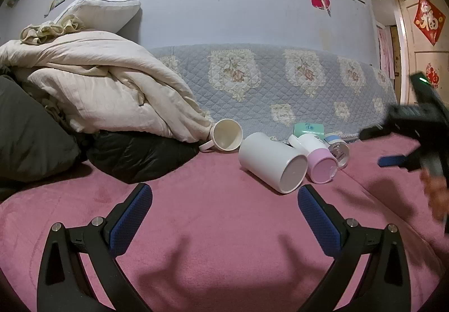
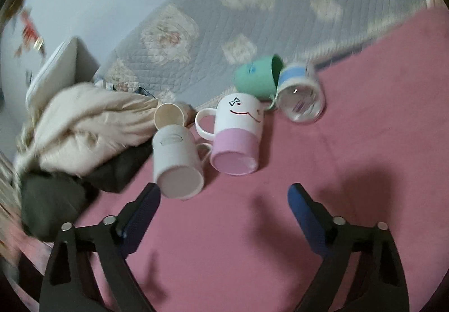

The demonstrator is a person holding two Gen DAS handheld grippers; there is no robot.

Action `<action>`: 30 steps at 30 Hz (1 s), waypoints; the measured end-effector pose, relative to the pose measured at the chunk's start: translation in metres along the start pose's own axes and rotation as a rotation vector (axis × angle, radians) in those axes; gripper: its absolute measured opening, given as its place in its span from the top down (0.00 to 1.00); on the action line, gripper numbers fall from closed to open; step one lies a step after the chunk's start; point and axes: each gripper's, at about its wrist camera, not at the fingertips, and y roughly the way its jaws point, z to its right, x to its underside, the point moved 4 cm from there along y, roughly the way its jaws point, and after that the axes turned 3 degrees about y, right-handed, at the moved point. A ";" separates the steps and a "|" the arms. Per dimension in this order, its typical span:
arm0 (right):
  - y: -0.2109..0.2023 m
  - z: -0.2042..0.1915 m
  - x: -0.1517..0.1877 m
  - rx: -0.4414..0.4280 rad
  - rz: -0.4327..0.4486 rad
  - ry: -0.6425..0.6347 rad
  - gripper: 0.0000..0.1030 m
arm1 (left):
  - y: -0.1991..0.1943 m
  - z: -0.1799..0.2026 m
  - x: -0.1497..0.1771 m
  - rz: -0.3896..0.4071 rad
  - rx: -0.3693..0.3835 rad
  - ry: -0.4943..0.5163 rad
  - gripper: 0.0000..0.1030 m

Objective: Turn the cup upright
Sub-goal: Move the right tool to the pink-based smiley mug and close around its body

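White cup (image 1: 272, 162) sideways, grippers (image 1: 224, 202) apart

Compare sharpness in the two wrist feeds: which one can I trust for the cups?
Left wrist view: sharp on the white mug and pink-and-white mug; only the right hand-held gripper at the edge smears. Right wrist view: motion blur throughout, strongest on the bedding and quilted cover, milder on the cups; dark shadows fall on the pink blanket.

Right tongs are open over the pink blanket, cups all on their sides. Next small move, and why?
Probably ease the right tongs forward toward the pink-and-white mug. It lies on its side, base facing the camera, roughly centred between the open fingers, nothing held yet. The plain white mug sits by the left finger, so keep clear of it.
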 end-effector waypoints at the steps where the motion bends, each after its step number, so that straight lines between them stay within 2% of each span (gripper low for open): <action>1: 0.005 -0.001 -0.007 0.015 -0.032 0.035 0.15 | 0.000 0.000 0.000 -0.001 0.001 -0.001 0.00; 4: 0.028 -0.008 -0.033 0.055 -0.114 0.059 0.17 | 0.001 0.000 0.000 -0.003 0.005 -0.009 0.00; 9: 0.055 -0.020 -0.045 0.159 -0.184 0.007 0.17 | 0.004 -0.005 0.003 -0.011 0.020 -0.044 0.00; 13: 0.081 -0.022 -0.045 0.223 -0.200 -0.014 0.18 | 0.006 -0.009 0.005 -0.020 0.021 -0.065 0.00; 16: 0.094 -0.011 -0.055 0.246 -0.197 0.044 0.27 | 0.000 -0.002 0.005 0.006 0.010 -0.035 0.00; 18: 0.100 -0.008 -0.065 0.239 -0.183 0.074 0.28 | 0.000 -0.002 0.005 0.006 0.014 -0.032 0.00; 21: 0.112 -0.010 -0.078 0.275 -0.176 0.037 0.28 | 0.009 -0.008 0.009 -0.031 0.042 -0.068 0.00; 24: 0.134 -0.007 -0.081 0.305 -0.235 0.025 0.28 | 0.018 -0.013 0.011 -0.069 0.052 -0.091 0.00; 27: 0.152 -0.004 -0.077 0.230 -0.311 0.091 0.25 | 0.017 -0.012 0.013 -0.060 0.058 -0.092 0.00; 30: 0.160 -0.005 -0.071 0.194 -0.334 0.092 0.25 | 0.018 -0.012 0.013 -0.066 0.063 -0.096 0.00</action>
